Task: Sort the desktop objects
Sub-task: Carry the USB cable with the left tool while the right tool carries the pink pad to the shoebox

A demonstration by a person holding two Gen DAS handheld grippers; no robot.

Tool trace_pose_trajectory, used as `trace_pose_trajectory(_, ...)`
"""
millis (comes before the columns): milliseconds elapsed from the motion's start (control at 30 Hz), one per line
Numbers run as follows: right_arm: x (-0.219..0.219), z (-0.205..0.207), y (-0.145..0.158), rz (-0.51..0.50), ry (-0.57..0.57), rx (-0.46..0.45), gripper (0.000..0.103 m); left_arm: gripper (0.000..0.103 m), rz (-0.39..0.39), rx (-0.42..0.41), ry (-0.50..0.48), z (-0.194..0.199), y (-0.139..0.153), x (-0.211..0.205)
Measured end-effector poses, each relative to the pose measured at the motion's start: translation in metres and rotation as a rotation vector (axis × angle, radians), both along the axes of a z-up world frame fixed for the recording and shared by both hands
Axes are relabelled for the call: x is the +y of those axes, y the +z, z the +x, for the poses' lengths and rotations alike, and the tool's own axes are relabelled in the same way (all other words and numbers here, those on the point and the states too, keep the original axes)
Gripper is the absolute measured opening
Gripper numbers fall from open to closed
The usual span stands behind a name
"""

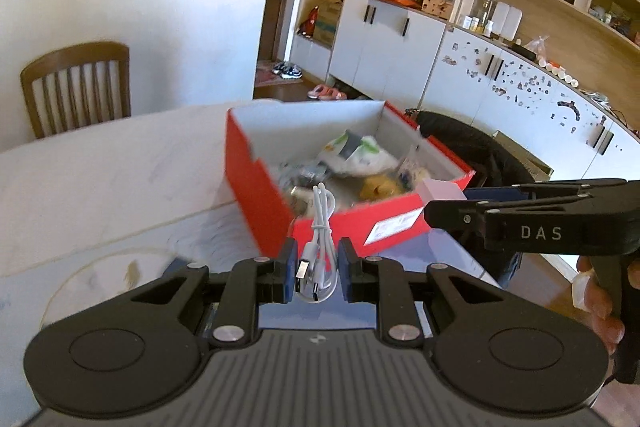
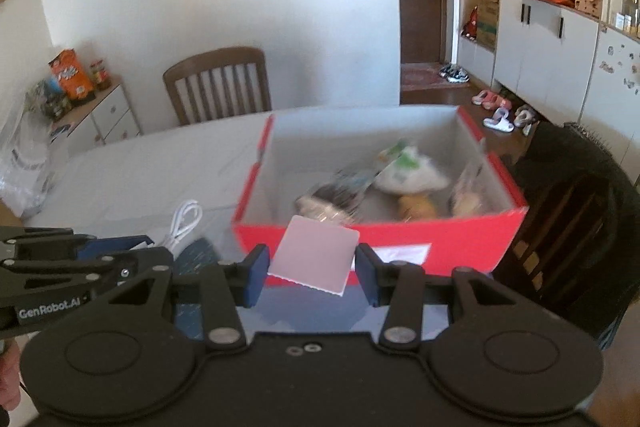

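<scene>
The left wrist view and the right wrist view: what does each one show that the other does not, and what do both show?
Only the left wrist view shows the long run of white cabinets with stickers and the USB plugs of the white cable pinched in the left hand-held gripper.

Only the right wrist view shows the side cabinet with snack packages and the full face of the pink card held in the right hand-held gripper.

Both show the red box, the wooden chair and the table.

A pale marbled table carried an open red shoebox, white inside, toward three o'clock in the right wrist view, holding blurred packets, while a round transparent mat lay at eight o'clock in the left wrist view.
</scene>
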State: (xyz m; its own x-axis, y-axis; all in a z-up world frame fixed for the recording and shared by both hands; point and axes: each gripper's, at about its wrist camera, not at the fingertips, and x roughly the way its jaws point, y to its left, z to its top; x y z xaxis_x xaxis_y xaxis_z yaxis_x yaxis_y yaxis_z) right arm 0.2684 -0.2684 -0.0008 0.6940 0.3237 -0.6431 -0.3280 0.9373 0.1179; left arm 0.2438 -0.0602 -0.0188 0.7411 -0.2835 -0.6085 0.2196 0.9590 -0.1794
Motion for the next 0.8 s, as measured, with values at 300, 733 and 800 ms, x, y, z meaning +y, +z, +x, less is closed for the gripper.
trace_pose_trajectory(300,-0.023,0.052,0.002,-0.010,0.017,-0.024,0.047,0.020,0.047,-0.002,-0.013,0.059,0.008,-0.033)
trace_pose_trajectory(733,-0.009,0.110,-0.035,-0.055,0.079,0.020,0.046,0.020,0.116,0.097,0.014,0.150,-0.011,-0.046)
trace_pose_trajectory(800,-0.006,0.116,-0.040,-0.065,0.089,0.027,0.046,0.020,0.118,0.116,0.024,0.161,-0.016,-0.046)
